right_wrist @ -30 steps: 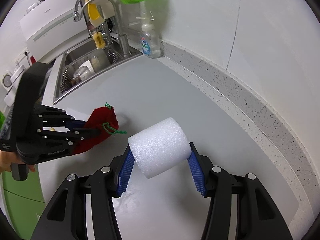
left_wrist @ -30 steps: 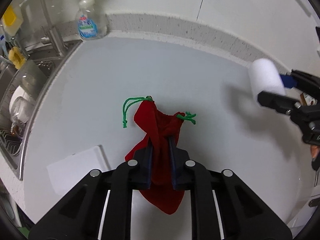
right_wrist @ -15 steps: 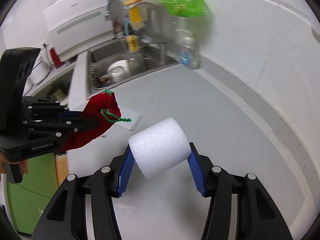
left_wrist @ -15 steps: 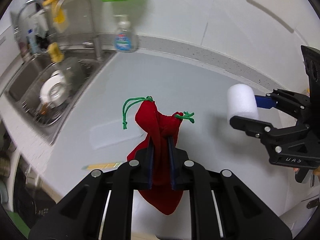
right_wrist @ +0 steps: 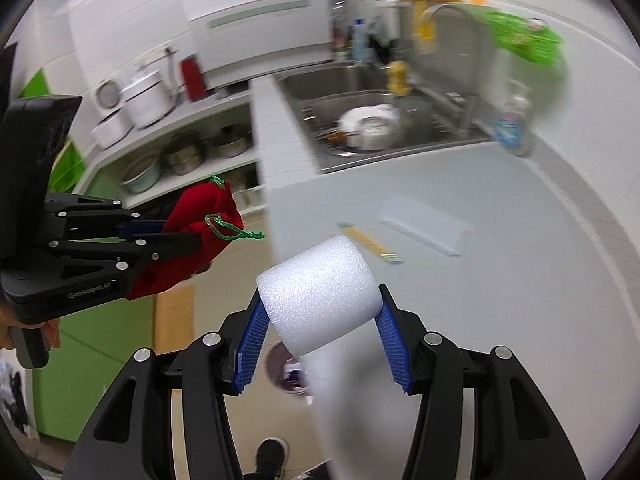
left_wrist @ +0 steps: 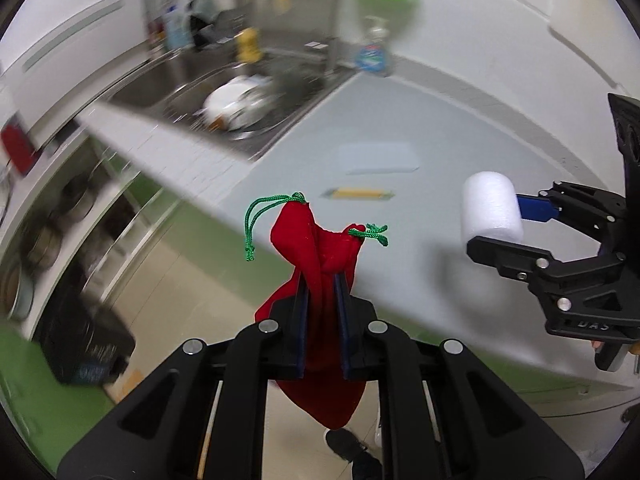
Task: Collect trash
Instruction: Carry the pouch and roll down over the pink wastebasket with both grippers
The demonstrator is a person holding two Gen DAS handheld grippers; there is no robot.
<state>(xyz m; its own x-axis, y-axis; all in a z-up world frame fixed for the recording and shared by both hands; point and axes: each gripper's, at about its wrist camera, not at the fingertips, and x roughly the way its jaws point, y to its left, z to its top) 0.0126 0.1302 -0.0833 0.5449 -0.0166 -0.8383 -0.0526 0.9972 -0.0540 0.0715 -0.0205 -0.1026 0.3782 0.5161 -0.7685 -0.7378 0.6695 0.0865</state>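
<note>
Both your grippers have lifted off the grey countertop (right_wrist: pixel 500 216) past its edge: left gripper (left_wrist: pixel 322 280) clamps the red pouch (left_wrist: pixel 316 256), right gripper (right_wrist: pixel 320 320) grips the foam roll (right_wrist: pixel 318 292); the sink (right_wrist: pixel 360 92) sits behind.

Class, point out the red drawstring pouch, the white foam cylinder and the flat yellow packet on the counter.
red drawstring pouch (left_wrist: pixel 308 240), left wrist view, upper cloth.
white foam cylinder (right_wrist: pixel 320 280), right wrist view, curved side.
flat yellow packet (right_wrist: pixel 368 240), right wrist view, middle.
</note>
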